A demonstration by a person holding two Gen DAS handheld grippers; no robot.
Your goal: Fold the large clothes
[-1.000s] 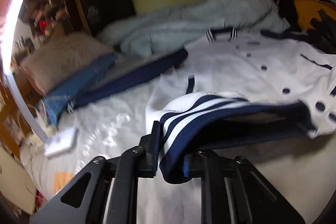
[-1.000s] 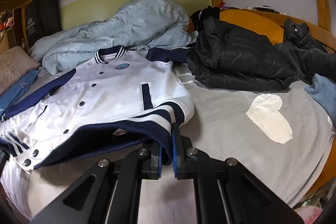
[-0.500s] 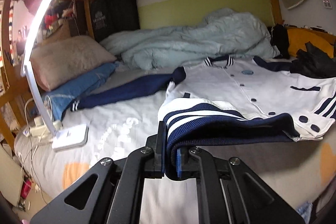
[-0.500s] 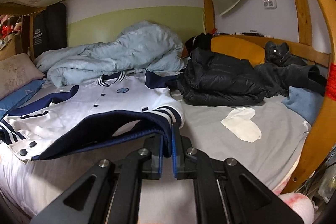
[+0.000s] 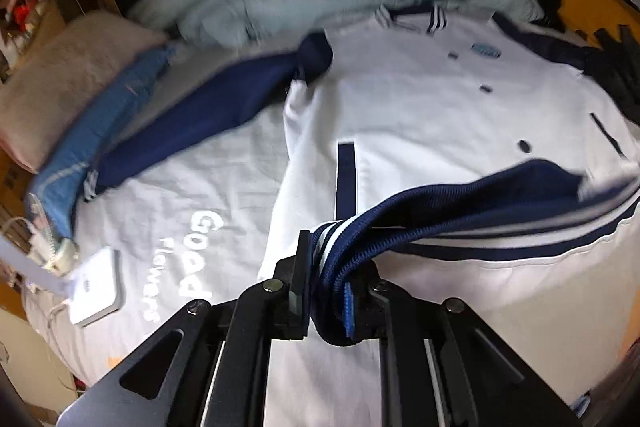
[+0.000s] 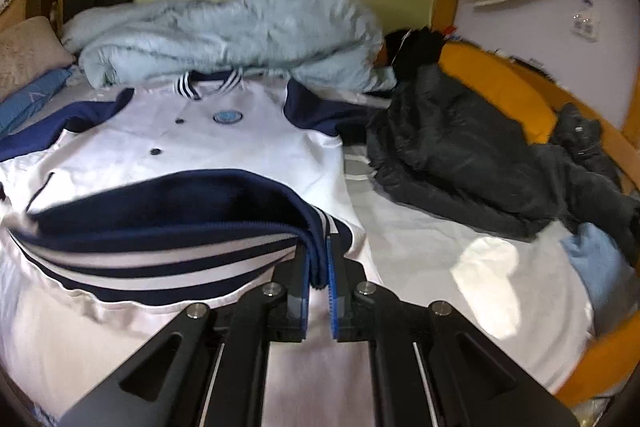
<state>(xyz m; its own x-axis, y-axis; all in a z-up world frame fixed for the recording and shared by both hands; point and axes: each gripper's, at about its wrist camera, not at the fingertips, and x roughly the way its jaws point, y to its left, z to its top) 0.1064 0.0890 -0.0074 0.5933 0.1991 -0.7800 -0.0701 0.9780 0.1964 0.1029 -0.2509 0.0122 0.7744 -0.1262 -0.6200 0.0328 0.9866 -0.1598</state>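
So the jacket is a white varsity-style one with navy sleeves and a striped navy-and-white hem, lying front-up on the bed, collar toward the far wall. The left hand-held gripper is clamped on one corner of the striped hem, and you can see the ribbed band bunched up between its two fingers. The right hand-held gripper is pinching the other corner of the same hem, fabric squeezed tight between the blue pads. Between the two, the hem is lifted off the bed and hangs over the lower front of the jacket, with the navy lining showing underneath in the right wrist view.

One navy sleeve stretches out to the left across the sheet, its cuff end reaching a blue folded cloth that sits beside a beige pillow. The other sleeve runs to the right and ends up against a black puffer coat heaped on the right side of the bed. Behind the collar there's a big crumpled light-blue blanket.

The sheet has white lettering printed on it just left of the jacket, and a white lamp base sits near the bed's left edge. Both views are a bit blurry
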